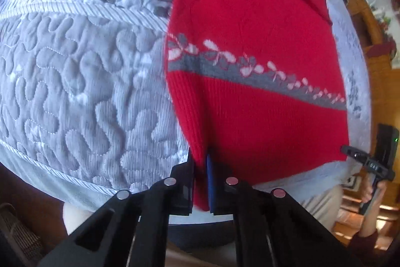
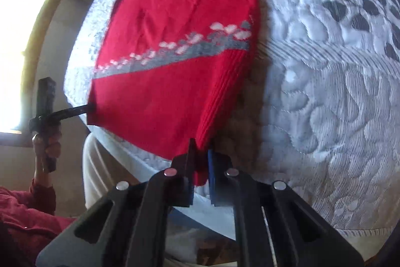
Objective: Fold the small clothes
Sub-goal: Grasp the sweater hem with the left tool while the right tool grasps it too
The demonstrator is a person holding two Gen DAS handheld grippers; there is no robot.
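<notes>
A red knit sweater with a grey band and pale flower pattern lies spread on a quilted mattress. In the left wrist view my left gripper is shut on the hem's left corner, the red rib pinched between its pads. The right gripper shows at the far right, at the hem's other corner. In the right wrist view my right gripper is shut on the sweater at its near hem corner. The left gripper grips the opposite corner at the mattress edge.
The mattress's front edge runs just under both grippers. A hand and a red sleeve hold the left gripper's handle. A bright window is on the left; wooden furniture stands beyond the mattress on the right.
</notes>
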